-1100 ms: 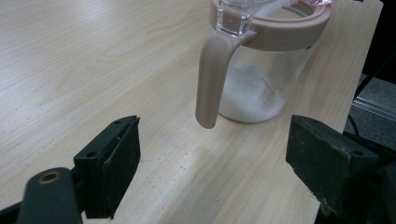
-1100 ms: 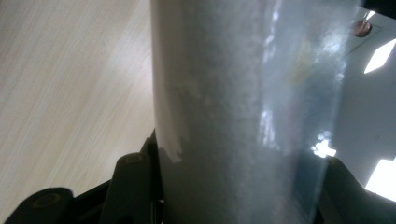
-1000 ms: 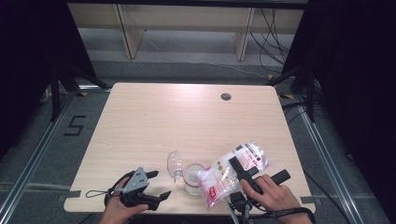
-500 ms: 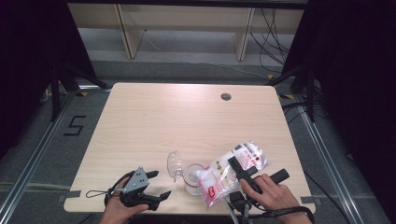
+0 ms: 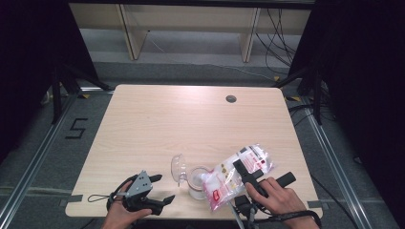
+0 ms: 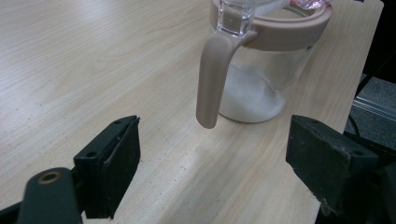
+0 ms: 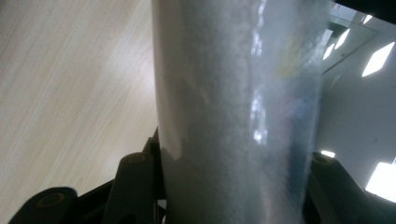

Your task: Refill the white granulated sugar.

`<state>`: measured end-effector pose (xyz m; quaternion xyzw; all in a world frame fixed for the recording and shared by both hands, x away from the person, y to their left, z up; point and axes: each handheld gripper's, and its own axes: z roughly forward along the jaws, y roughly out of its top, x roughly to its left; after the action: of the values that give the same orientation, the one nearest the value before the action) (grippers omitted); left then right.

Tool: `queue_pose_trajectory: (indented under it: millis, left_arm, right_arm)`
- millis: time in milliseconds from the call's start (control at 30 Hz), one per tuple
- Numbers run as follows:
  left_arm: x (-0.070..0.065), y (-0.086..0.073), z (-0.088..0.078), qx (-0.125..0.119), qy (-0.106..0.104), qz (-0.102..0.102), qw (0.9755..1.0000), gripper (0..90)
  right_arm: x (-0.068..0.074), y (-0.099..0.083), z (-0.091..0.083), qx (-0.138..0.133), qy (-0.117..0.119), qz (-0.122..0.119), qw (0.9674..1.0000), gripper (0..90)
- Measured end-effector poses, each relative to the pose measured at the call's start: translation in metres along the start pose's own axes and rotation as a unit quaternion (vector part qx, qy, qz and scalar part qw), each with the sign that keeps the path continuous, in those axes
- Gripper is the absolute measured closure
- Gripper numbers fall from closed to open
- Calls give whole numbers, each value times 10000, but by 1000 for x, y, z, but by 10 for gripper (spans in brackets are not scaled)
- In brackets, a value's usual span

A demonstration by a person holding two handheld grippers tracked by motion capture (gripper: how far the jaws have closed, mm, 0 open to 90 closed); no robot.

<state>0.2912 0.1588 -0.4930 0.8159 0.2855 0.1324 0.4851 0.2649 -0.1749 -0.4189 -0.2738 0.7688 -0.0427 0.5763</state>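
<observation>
The right gripper (image 5: 248, 175), jaws pinching the tilted bag (image 5: 237, 175), holds its low end over the jar (image 5: 196, 181), while the left gripper (image 5: 152, 196), jaws spread, faces the jar's handle (image 6: 211, 81).

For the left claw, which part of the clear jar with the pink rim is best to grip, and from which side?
Probably the pink handle of the jar. It hangs down from the rim, apart from the glass wall, and faces the open left claw. Come level from that side, one jaw on each flank of the handle.
</observation>
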Motion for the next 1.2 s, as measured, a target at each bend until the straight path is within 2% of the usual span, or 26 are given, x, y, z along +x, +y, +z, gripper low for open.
queue_pose_trajectory:
  millis: [267,400,533,600,633,667,700,767,867,1200]
  left_arm:
    - [0,0,0,4,-2,5,10000,174]
    - [0,0,0,4,0,7,10000,175]
    - [0,0,0,-1,0,6,10000,175]
    - [0,0,0,-6,0,33,10000,175]
    - [0,0,0,-6,2,-5,10000,175]
    - [0,0,0,-4,3,-5,10000,174]
    - [0,0,0,9,-4,12,10000,175]
    - [0,0,0,12,-6,42,10000,175]
    - [0,0,0,2,-1,2,10000,174]
    - [0,0,0,-6,0,11,10000,175]
  right_arm:
    - [0,0,0,-1,2,61,10000,569]
    - [-1,-1,2,-73,-7,-54,10000,571]
    - [-1,-1,2,-102,-13,-24,9999,572]
    - [0,-1,1,-49,1,60,10000,572]
    - [3,-1,1,16,15,258,9997,572]
    - [1,-1,2,-50,0,75,10000,573]
    - [0,-1,2,-66,3,36,10000,573]
    - [1,-2,2,-33,11,124,9999,574]
    - [0,-2,2,-51,4,23,10000,575]
    - [1,-1,1,-58,0,89,9999,579]
